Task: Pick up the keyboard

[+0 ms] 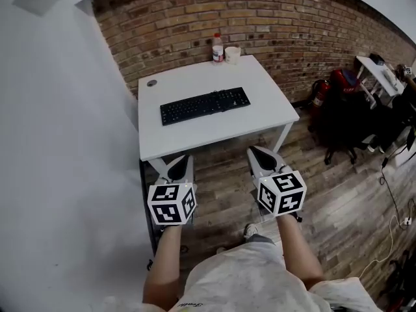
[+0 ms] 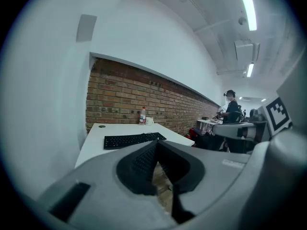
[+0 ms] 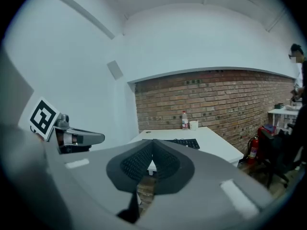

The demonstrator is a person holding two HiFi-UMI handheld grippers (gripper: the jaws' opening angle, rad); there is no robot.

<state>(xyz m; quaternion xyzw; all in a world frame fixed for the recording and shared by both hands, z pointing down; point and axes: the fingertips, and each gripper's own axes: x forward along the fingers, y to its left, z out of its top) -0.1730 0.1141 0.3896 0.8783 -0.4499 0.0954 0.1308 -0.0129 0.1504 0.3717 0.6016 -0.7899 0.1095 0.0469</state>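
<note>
A black keyboard (image 1: 205, 105) lies across the middle of a white table (image 1: 195, 135), angled slightly. Both grippers hang in front of the table's near edge, over the wooden floor and apart from the keyboard. My left gripper (image 1: 179, 163) is shut with nothing in it, as is my right gripper (image 1: 255, 151). In the left gripper view the keyboard (image 2: 133, 140) shows just beyond the closed tips of the left gripper (image 2: 156, 145). In the right gripper view the keyboard (image 3: 182, 142) lies behind the closed right gripper (image 3: 152, 145).
A bottle (image 1: 218, 47) and a white cup (image 1: 233, 54) stand at the table's far edge by the brick wall. A small round disc (image 1: 152, 82) sits at its far left corner. A white wall runs along the left. A fire extinguisher (image 1: 320, 93) and dark chairs (image 1: 344, 109) stand at right.
</note>
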